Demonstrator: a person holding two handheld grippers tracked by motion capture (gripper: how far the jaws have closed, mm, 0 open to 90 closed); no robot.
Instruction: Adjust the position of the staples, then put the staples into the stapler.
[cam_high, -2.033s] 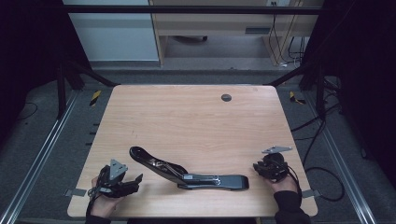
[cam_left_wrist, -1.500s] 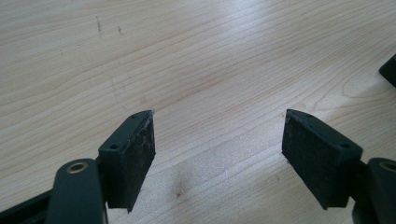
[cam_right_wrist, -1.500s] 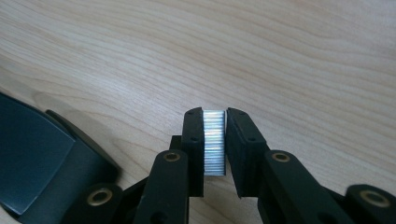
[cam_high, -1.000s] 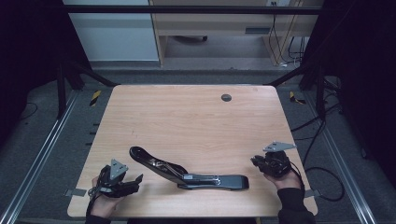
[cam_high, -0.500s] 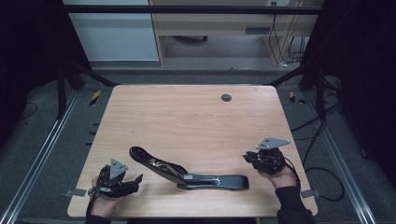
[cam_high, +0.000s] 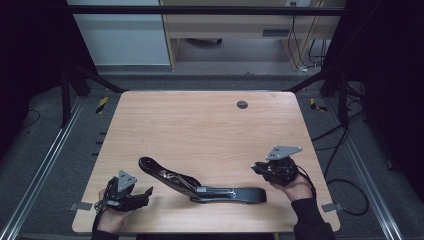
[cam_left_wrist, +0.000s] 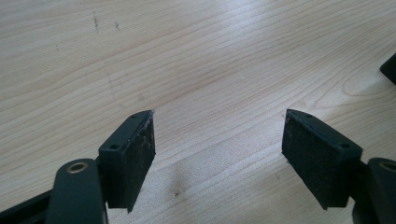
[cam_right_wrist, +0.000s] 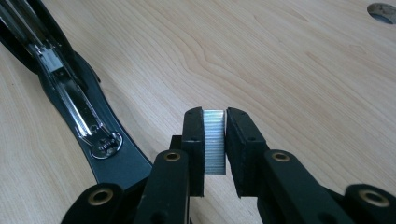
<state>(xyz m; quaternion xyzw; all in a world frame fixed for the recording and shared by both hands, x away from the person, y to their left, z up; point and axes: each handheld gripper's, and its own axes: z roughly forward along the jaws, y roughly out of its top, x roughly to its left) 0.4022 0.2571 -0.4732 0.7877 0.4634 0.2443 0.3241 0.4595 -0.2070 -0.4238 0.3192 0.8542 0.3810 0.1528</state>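
A black stapler (cam_high: 200, 184) lies swung wide open near the table's front edge, its metal staple channel (cam_right_wrist: 70, 95) facing up. My right gripper (cam_high: 259, 167) hovers just right of the stapler's base end, shut on a silvery strip of staples (cam_right_wrist: 214, 140) pinched upright between its pads. At the front left corner my left gripper (cam_high: 146, 192) rests open on the wood, a little left of the stapler's raised arm. In the left gripper view the pads (cam_left_wrist: 133, 161) stand wide apart with bare table between them.
A round grey cable grommet (cam_high: 242, 104) sits in the wooden table (cam_high: 200, 125) near its far edge. Metal rails run along both sides of the table, and cables trail on the floor to the right.
My right gripper has lifted off the table and moved a little left and away from the front edge, toward the stapler, still pinching the staples. The left gripper stayed put.
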